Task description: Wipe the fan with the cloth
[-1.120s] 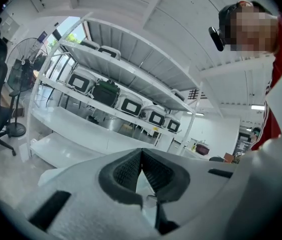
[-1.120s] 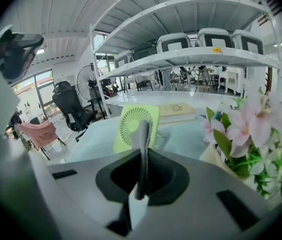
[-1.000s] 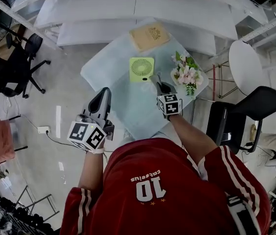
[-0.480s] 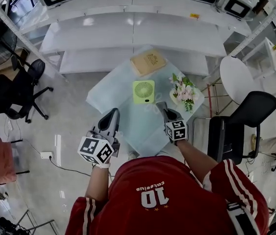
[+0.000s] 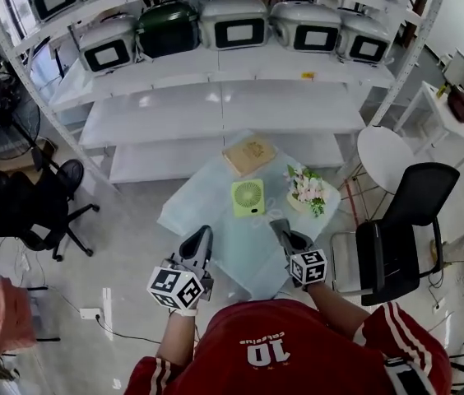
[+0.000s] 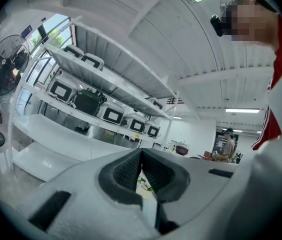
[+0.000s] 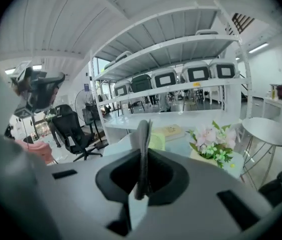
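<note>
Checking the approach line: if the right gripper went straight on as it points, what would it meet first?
Probably the green fan, which sits right behind the shut tips of the right gripper, before the book. Depth is unclear, so it may pass just over it.

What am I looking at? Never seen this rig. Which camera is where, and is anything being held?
There is no robot here. A person holds a hand-held claw in each hand: the left claw and the right claw. The marker cubes are part of them. The head view comes from a camera on the person's head, looking down. The two gripper views come from cameras riding on each claw, looking along its jaws. On the table lie a green fan, a tan book and flowers. Both claws are shut and empty. A pink cloth sits far left, off the table.
</note>
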{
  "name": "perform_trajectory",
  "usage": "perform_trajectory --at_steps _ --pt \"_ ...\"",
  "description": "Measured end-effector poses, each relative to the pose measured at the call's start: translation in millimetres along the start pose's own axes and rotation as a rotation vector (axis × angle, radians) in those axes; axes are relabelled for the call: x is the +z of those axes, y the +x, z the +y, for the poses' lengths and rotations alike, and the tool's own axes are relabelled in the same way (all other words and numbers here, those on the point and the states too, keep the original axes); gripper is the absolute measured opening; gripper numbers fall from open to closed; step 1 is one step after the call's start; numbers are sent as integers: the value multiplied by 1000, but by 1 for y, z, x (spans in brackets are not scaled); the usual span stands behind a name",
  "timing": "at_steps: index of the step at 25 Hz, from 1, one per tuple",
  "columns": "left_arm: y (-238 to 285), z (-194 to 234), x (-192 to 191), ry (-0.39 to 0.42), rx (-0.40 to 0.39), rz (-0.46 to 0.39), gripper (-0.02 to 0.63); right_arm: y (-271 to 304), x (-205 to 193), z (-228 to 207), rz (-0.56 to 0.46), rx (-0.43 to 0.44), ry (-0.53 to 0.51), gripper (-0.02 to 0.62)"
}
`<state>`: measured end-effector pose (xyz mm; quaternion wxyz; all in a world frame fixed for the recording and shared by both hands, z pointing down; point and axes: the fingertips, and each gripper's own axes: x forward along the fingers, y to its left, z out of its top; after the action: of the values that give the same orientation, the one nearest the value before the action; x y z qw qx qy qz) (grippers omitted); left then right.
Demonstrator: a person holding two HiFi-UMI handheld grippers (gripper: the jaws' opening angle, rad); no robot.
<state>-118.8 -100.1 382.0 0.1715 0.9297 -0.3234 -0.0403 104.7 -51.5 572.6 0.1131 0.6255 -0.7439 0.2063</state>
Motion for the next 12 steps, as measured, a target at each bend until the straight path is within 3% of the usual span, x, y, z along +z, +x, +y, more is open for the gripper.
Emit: perform_trajectory --at_steps 6,10,12 --pt "-20 -9 3 0 -40 -8 2 -54 47 23 -126 -24 37 14" --pt "-32 -16 11 -92 -88 -37 2 -87 80 40 -193 -30 30 14" --pt "-36 -21 21 -90 -102 -58 2 -100 94 45 -214 -32 27 14"
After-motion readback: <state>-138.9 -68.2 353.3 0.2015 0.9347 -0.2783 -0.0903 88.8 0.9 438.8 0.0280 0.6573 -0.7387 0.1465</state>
